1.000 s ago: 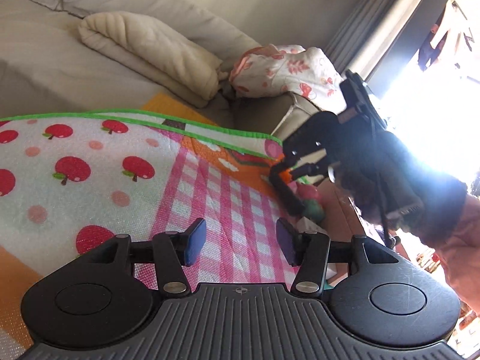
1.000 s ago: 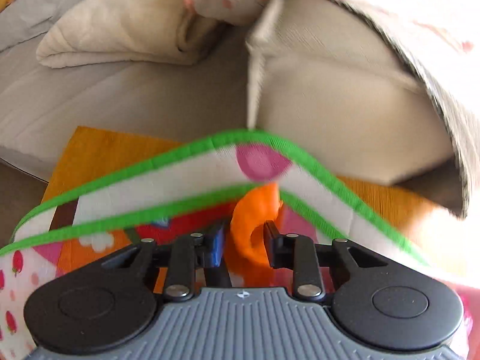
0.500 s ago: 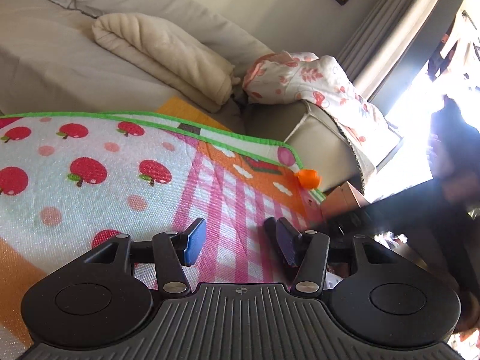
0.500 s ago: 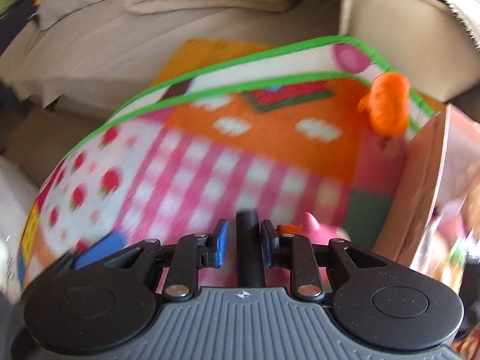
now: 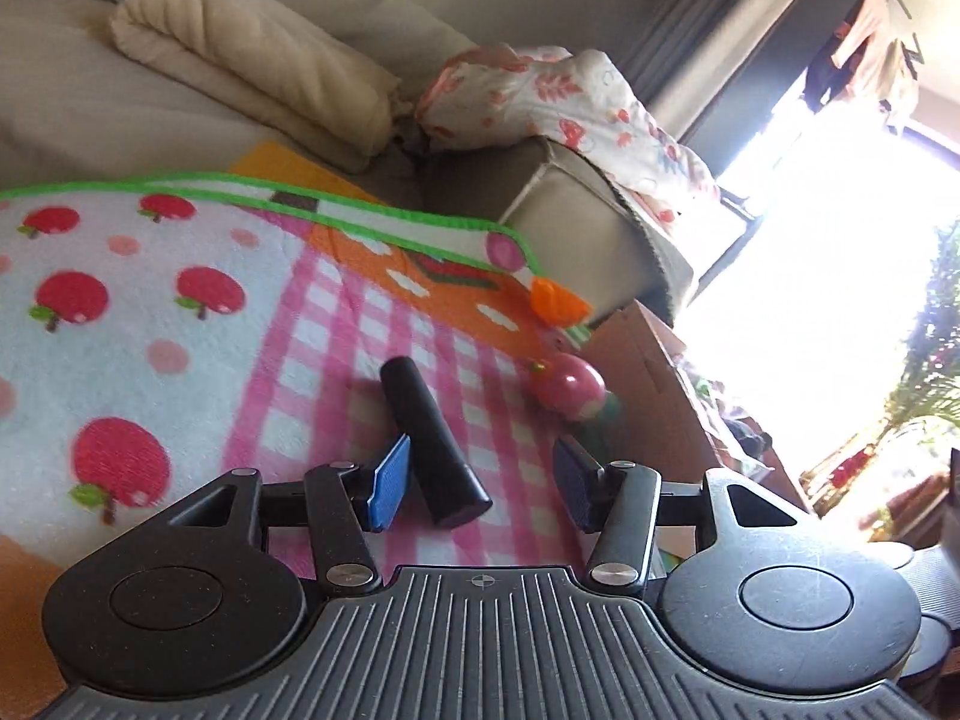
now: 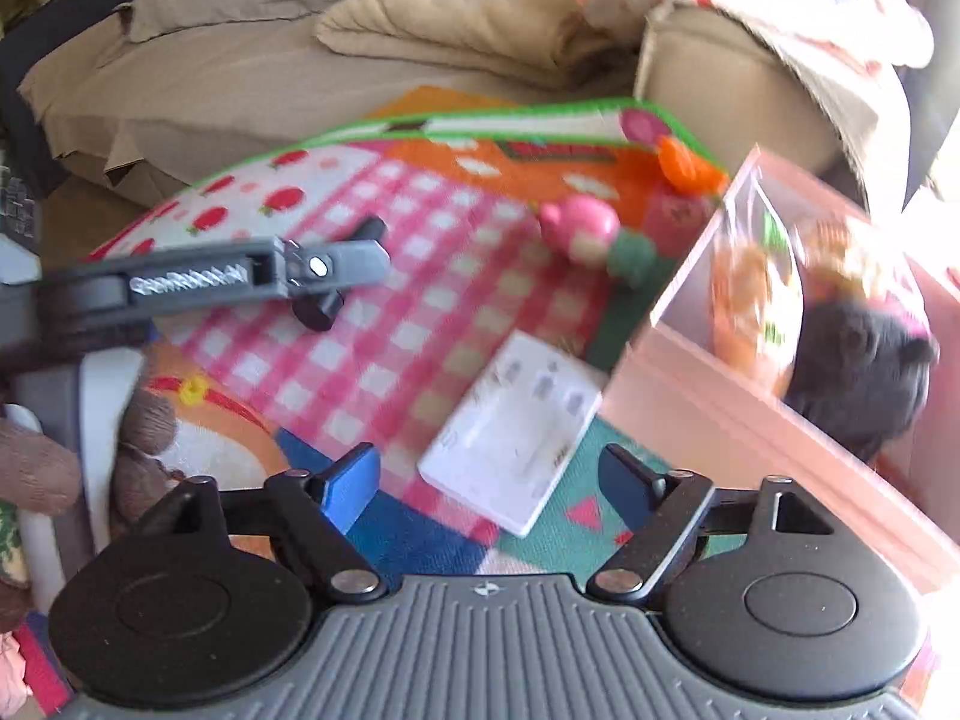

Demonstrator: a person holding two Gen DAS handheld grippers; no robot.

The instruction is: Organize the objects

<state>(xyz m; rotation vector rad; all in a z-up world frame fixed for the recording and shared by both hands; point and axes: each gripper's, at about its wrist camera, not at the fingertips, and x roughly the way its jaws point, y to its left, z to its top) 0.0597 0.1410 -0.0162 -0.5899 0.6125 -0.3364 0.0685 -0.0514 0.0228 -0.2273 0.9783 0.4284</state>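
Left gripper [image 5: 477,480]: jaws spread wide and empty, hovering low over the pink-checked part of the play mat [image 5: 120,312]. A black cylinder [image 5: 429,438] lies on the mat between the blue pads, nearer the left one; whether that pad touches it cannot be told. In the right wrist view the same gripper enters from the left, side-on, directly above the cylinder.

Right gripper [image 6: 489,489]: jaws likewise wide, holding nothing. A white rectangular tray [image 6: 516,450] with moulded slots lies on the mat just ahead of the fingers, beside the near wall of a pink cardboard box [image 6: 720,384].

Contents of the box: an orange patterned item [image 6: 756,294] and a dark plush toy [image 6: 864,360], both blurred, so their exact nature cannot be told. These suggest that sorting into the box is already under way.

Items not yet gathered, all on the mat: the black cylinder, the white tray, a pink-headed toy figure [image 5: 570,387] with a green base close to the box's far corner, and a small orange toy [image 5: 555,300] at the mat's green edge.

Judgement: the task appears partly done, with at least four loose items remaining. The left gripper seems positioned to take the cylinder next; the right is well placed for the tray.
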